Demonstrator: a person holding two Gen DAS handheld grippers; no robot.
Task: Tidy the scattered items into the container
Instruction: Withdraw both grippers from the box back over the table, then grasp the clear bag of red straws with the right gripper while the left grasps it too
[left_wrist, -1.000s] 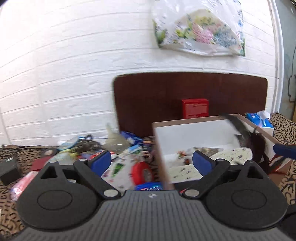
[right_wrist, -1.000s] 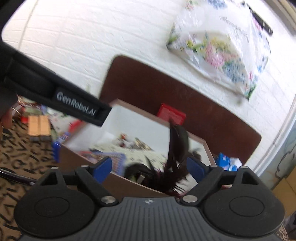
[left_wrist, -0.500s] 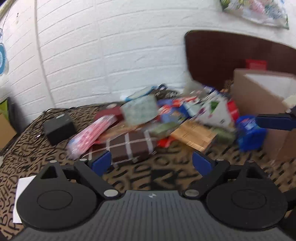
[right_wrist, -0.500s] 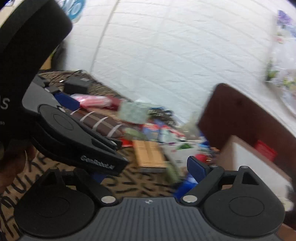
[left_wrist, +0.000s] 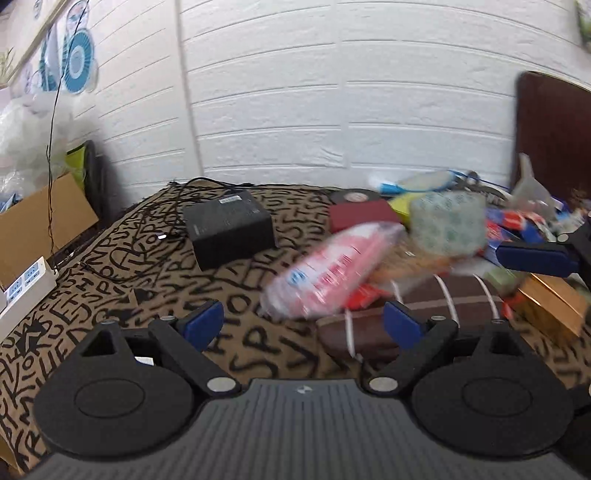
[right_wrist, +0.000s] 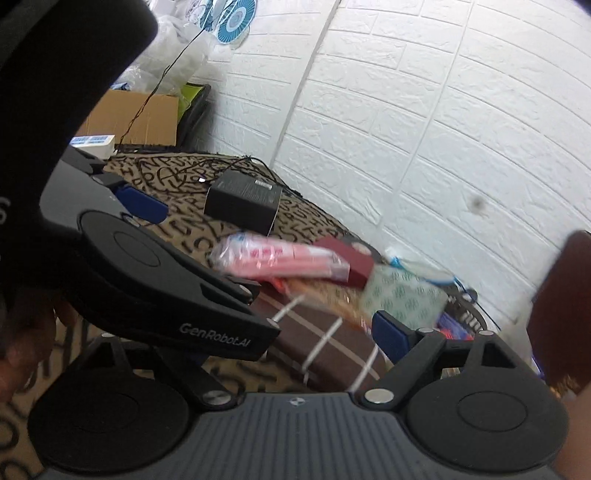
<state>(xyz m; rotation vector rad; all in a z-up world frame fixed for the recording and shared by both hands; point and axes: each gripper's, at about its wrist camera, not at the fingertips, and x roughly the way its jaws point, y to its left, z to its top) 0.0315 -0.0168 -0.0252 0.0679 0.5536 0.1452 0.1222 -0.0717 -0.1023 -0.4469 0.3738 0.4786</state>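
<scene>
Left view: you are holding the left tool (left_wrist: 303, 319) spread wide and empty over the desk (left_wrist: 110, 280); the pink pack (left_wrist: 332, 269) is lying at twelve o'clock. Right view: your right tool (right_wrist: 280, 338) is gaping empty too, with the brown cloth (right_wrist: 325, 343) between its fingers and clutter piling at one o'clock. The container is showing nowhere, so much is left.

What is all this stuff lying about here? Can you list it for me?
Black box: one, black, far end of the patterned cloth, cables behind it.
Pink packet: one, pink and clear, blurred, mid pile.
Maroon box: one, dark red, behind the packet.
Green-patterned pack: one, pale green, right of the maroon box.
Brown checked box: one, brown with white lines, nearest.
Power strip: one, white, left edge.
Cardboard box: one, brown, left.
Left gripper: open, empty.
Right gripper: open, one finger hidden.
</scene>
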